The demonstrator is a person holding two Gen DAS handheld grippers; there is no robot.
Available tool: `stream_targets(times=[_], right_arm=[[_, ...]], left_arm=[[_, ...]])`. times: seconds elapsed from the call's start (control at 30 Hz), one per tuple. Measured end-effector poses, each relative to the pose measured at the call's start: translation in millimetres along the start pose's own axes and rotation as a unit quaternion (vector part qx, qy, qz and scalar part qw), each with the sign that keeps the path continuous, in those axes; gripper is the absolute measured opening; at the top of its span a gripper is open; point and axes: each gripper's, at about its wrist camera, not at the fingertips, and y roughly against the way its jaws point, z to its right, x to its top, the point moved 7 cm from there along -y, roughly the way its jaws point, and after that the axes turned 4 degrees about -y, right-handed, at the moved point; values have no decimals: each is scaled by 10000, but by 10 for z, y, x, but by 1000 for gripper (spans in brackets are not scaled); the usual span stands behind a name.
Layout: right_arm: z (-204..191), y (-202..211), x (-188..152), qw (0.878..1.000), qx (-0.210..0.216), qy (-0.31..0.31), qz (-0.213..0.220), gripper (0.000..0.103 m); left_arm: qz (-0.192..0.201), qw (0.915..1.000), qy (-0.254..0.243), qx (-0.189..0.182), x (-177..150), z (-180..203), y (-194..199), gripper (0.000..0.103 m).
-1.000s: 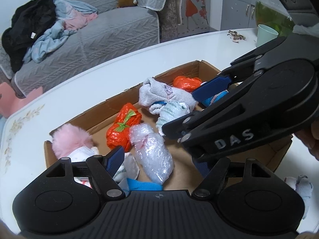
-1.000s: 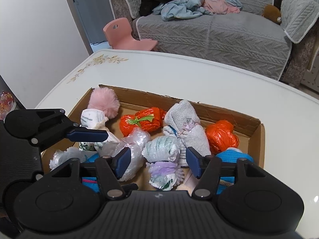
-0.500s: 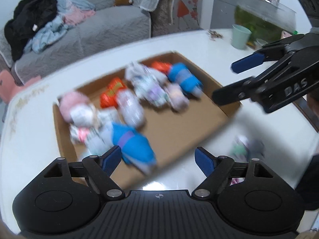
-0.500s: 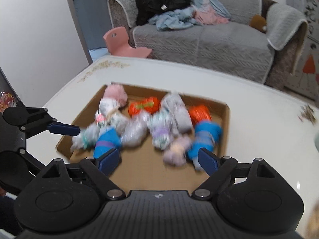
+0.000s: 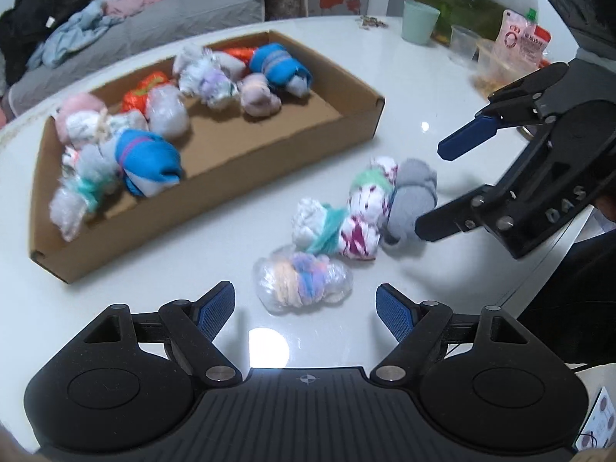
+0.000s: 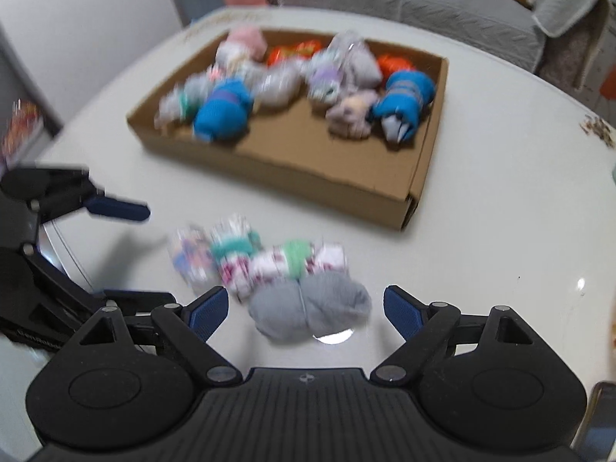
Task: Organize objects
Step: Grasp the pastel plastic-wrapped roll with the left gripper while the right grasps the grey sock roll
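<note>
Nearest the left gripper (image 5: 306,310), whose jaws stand wide apart with nothing pressed between them, lies a clear-wrapped pastel bundle (image 5: 302,281) on the white table (image 5: 415,88). Just beyond it sits a white bundle with a teal band (image 5: 319,225), touching a white-and-magenta bundle (image 5: 367,208), which in turn touches a grey sock roll (image 5: 412,200). The right gripper (image 6: 306,310) hangs over that grey roll (seen from its own camera the roll lies between the spread fingers, apart from both pads), so it too is empty and open. Farther back stands a shallow cardboard box (image 5: 246,177) holding the sorted things: a blue roll (image 5: 148,161) near its front left, another blue roll (image 5: 279,67) at the back right, orange packets (image 5: 144,90), a pink fluffy piece (image 5: 79,106) and several pale wrapped bundles, too blurred to separate. Beyond the box are a mint cup (image 5: 419,27), and a grey sofa (image 5: 154,11) heaped with clothes.
</note>
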Motion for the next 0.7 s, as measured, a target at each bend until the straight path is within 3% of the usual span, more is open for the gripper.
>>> stream_targets(times=[0.43,0.7], right_arm=[[7,-172,-75,9997,24,134,-181,78],[37,-184,-103,9994,-22,155,-311,72]], left_arm=[[95,9998,151,-104,39,-18,-214,82],[189,9997,117,-108,47,-33,-216,70]])
